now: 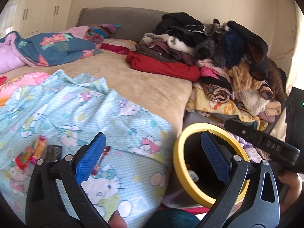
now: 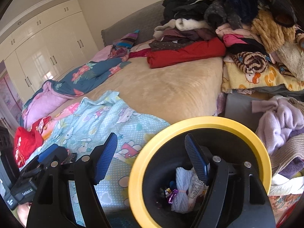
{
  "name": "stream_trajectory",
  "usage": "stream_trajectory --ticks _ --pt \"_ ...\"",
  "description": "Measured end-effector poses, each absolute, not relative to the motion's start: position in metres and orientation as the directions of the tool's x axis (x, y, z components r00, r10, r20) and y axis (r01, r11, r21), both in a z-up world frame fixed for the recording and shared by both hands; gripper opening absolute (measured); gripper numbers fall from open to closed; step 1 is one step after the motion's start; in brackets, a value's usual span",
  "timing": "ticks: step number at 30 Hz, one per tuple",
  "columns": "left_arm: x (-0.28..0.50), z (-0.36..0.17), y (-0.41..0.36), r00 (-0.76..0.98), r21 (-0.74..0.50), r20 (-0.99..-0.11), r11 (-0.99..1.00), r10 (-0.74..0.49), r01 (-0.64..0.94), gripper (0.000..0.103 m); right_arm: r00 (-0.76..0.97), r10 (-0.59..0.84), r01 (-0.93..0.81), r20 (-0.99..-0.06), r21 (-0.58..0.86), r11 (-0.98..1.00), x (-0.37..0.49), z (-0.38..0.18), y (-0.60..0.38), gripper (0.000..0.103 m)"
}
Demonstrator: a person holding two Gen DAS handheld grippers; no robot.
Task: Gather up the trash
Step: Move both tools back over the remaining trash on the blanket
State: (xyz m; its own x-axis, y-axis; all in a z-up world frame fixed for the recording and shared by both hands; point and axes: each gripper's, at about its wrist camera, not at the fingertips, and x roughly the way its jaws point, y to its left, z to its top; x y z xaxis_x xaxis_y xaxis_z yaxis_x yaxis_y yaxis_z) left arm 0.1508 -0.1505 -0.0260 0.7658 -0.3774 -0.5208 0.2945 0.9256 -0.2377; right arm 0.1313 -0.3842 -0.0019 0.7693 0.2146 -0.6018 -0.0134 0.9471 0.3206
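1. Crinkly foil and printed plastic, by the look of it: the snack wrappers (image 1: 31, 154) lie on the light blue cartoon sheet (image 1: 79, 114) at the lower left of my left wrist view, with a small dark packet (image 1: 54, 152) just beside them.
2. I judge them very light, soft and slippery. They will crush rather than resist, and nothing about them looks fragile.
3. A bunched fold in the middle of the red and yellow wrapper seems the best place to pinch; a flat edge would likely slide out, and a low pinch could catch the sheet too.
4. My left tongs (image 1: 152, 157) are spread wide with nothing between the blue pads.
5. My right tongs (image 2: 152, 158) are also spread and empty, poised over the yellow-rimmed bin (image 2: 199, 122) at the lower right of the right wrist view.
6. Inside the bin I can see a pale knitted bundle (image 2: 181, 188), printed paper and a purple foil scrap, so some trash is already collected.
7. Beside the bed (image 1: 144, 83), the bin stands close to the wrappers, so the carry should be short.
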Motion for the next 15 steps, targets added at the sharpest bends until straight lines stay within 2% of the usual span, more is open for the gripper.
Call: stream_trajectory --ticks 15 --pt "0.145 -0.018 -0.094 0.817 -0.217 -0.501 0.955 -0.286 0.202 0.092 0.767 0.312 -0.188 -0.561 0.268 0.945 0.119 0.009 -0.303 0.071"
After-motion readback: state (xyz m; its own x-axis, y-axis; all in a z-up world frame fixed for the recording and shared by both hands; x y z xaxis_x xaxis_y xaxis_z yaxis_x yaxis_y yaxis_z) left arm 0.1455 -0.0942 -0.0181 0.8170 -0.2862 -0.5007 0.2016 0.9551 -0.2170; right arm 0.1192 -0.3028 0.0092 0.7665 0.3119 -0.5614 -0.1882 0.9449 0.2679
